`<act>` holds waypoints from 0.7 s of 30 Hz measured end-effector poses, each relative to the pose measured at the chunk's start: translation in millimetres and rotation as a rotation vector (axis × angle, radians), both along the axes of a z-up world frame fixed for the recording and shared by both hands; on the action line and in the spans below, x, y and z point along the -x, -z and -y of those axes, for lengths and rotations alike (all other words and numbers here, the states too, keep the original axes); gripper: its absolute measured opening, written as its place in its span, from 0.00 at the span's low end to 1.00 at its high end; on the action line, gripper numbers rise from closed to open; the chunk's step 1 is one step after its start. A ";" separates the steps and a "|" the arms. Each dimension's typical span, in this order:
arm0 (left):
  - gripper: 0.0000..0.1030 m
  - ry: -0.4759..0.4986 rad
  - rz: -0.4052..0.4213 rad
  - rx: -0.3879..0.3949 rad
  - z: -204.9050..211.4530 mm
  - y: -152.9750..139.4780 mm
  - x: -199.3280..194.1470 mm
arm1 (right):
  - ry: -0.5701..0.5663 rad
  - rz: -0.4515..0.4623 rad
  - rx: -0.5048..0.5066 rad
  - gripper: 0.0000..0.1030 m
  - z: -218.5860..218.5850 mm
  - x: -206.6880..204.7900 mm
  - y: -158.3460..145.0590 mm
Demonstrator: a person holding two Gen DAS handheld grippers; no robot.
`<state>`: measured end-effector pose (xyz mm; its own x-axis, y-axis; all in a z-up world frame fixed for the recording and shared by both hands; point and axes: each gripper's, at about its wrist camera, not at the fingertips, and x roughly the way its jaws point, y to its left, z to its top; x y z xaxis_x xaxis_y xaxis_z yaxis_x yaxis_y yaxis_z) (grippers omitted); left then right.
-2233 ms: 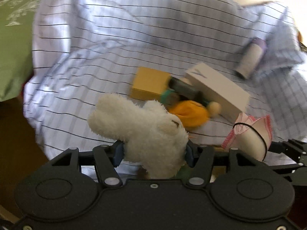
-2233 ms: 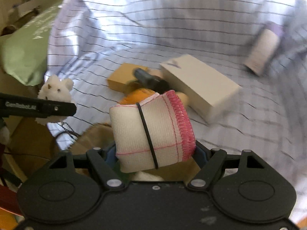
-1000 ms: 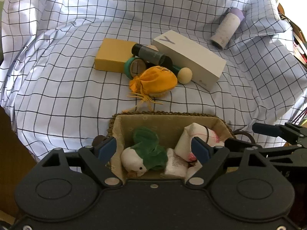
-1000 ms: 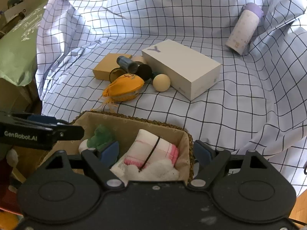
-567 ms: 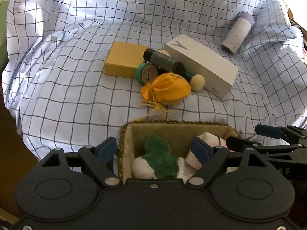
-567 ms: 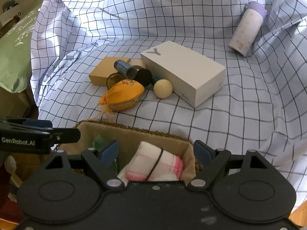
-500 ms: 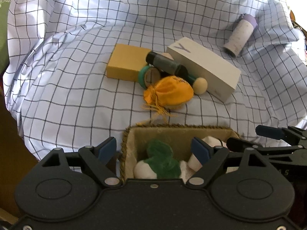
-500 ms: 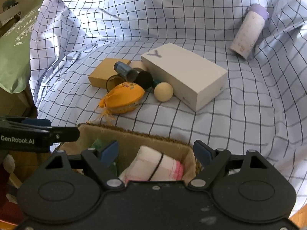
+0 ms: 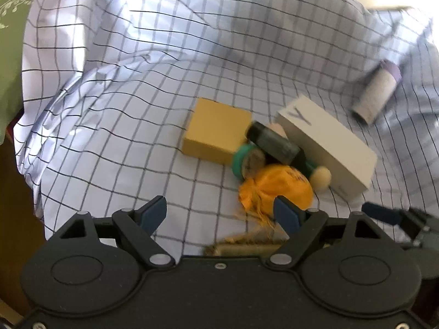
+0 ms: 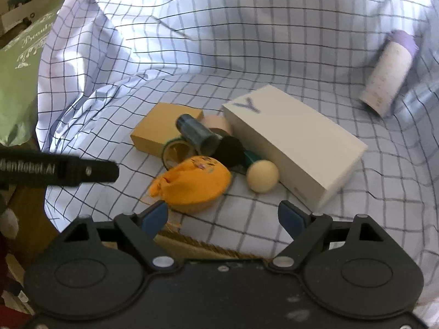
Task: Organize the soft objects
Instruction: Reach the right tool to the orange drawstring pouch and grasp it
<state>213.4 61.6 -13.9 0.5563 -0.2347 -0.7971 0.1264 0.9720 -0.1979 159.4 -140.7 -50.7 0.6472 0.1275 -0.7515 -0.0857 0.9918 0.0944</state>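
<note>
both wrist views face forward, sharing white box (image 9: 328,148) (image 10: 295,144)

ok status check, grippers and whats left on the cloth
Left gripper open, empty. Right gripper open, empty. Orange pouch on checked cloth, touching ball and tape roll.

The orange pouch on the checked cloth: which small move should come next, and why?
Probably the right gripper, open and empty, should ease forward and close on the orange pouch. It looks like the only soft thing left among the hard boxes, ball and tubes. It lies just ahead of the left finger, near the basket rim. The left gripper is open too, but the pouch sits off toward its right finger.
</note>
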 end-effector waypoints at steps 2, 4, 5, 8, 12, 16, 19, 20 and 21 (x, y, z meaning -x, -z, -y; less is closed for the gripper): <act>0.79 -0.025 0.001 0.007 -5.6 0.5 -5.5 | -0.020 0.012 0.015 0.85 -8.9 -5.0 2.5; 0.79 -0.053 -0.001 0.015 -11.3 1.9 -10.2 | -0.036 0.031 0.035 0.85 -18.6 -8.6 5.7; 0.79 -0.067 -0.003 0.019 -14.0 3.0 -12.1 | -0.041 0.040 0.044 0.86 -22.7 -9.5 7.2; 0.79 -0.103 -0.013 0.034 -21.7 7.6 -17.6 | -0.060 0.063 0.071 0.86 -35.2 -14.3 12.4; 0.79 -0.126 -0.025 0.040 -27.2 13.4 -21.3 | -0.065 0.063 0.100 0.86 -48.1 -25.3 21.0; 0.79 -0.137 -0.035 0.037 -29.9 17.8 -23.4 | -0.056 0.052 0.093 0.86 -52.7 -35.2 27.5; 0.79 -0.147 -0.045 0.041 -31.9 20.6 -24.2 | -0.044 0.056 0.108 0.87 -56.2 -39.8 31.5; 0.79 -0.149 -0.048 0.041 -32.5 21.5 -24.6 | -0.042 0.058 0.113 0.87 -56.7 -40.7 32.7; 0.79 -0.150 -0.049 0.041 -33.0 22.2 -24.8 | -0.039 0.060 0.119 0.87 -57.5 -41.6 34.0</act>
<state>238.2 94.6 -36.0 0.5482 -0.1851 -0.8156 -0.0299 0.9702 -0.2403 201.0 -83.2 -84.7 0.6875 0.0661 -0.7231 -0.1267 0.9915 -0.0297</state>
